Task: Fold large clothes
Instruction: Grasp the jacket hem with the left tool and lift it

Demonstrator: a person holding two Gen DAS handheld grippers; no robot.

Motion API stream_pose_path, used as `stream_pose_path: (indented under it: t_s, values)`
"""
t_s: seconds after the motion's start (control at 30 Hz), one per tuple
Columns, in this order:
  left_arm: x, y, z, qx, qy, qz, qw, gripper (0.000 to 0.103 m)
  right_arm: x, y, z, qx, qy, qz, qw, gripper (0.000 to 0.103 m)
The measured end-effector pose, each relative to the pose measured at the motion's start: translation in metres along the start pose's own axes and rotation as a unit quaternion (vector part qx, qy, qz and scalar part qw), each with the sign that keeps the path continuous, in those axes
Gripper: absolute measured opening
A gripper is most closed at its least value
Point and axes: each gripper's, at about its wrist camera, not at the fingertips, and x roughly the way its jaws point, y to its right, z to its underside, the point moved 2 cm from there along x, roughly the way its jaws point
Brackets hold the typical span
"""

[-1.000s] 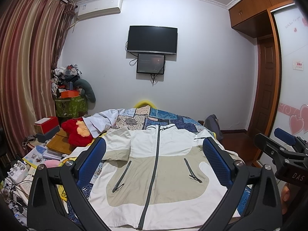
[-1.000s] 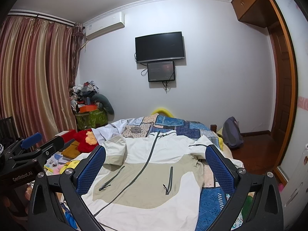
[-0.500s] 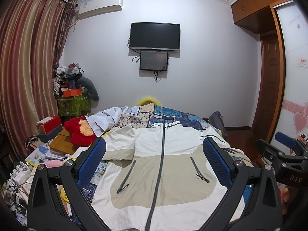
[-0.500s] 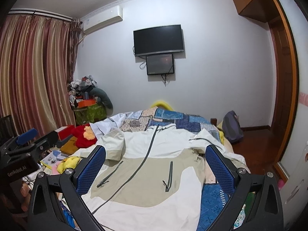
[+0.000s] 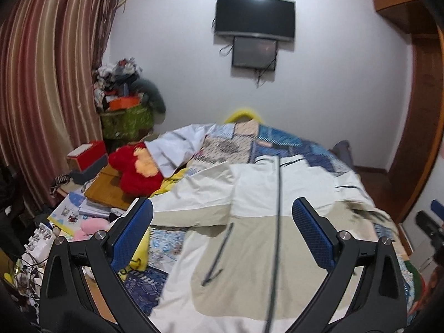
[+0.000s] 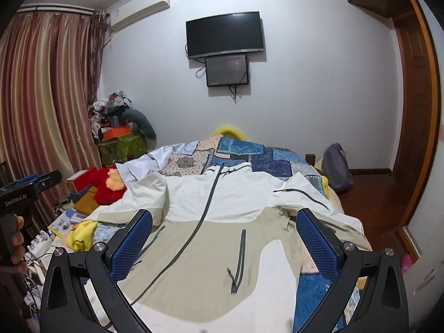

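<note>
In the left wrist view the picture is partly blurred, most of all at the right side of the jacket (image 5: 249,222), so its right sleeve and pocket are hard to make out. The lower hem is cut off by the frame edge. The left gripper (image 5: 222,233) is released, its blue pads wide apart with nothing between them. Compared with half a second ago, the camera looks more downward and stands closer: the jacket fills more of the picture and the air conditioner is almost out of the top edge. The jacket lies flat, front side up and zipped, on the bed (image 5: 280,141); its chest is between and beyond the two fingers, not touching them. The red plush toy (image 5: 133,169) lies just beside the left sleeve.

In the right wrist view the picture is sharper. The hem of the jacket (image 6: 222,222) is again cut off below, and the right finger covers part of the right sleeve. The right gripper (image 6: 224,238) is also released and holds nothing. Since the earlier frame the view has changed only little, a bit nearer to the bed (image 6: 249,152). The jacket lies under and ahead of the open fingers. At the left edge the left gripper (image 6: 27,188) shows in a hand (image 6: 14,244).
</note>
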Motion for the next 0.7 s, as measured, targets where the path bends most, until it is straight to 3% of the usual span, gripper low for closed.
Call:
stream_pose_path:
  t_s: [0.17, 0.23, 0.33, 0.53, 0.7]
  values:
    - [0.063, -0.035, -0.014, -0.011, -0.048, -0.034, 0.9982, 0.101, 0.052, 0.006, -0.020, -0.006, -0.022, -0.007, 1.000, 0.103]
    - [0.092, -0.052, -0.016, -0.010, -0.068, -0.070, 0.9952, 0.101, 0.076, 0.005, -0.027, -0.016, -0.031, -0.005, 0.999, 0.103]
    - [0.130, -0.072, -0.010, -0.006, -0.101, -0.093, 0.9905, 0.101, 0.114, 0.003, -0.036, -0.039, -0.047, -0.008, 0.998, 0.103]
    - [0.212, -0.103, 0.031, -0.043, -0.207, -0.074, 0.9745, 0.101, 0.198, -0.006, -0.045, -0.089, -0.090, 0.000, 0.992, 0.103]
    - [0.253, -0.114, 0.064, -0.085, -0.248, -0.056, 0.9635, 0.101, 0.254, -0.011, -0.038, -0.107, -0.136, -0.010, 0.985, 0.103]
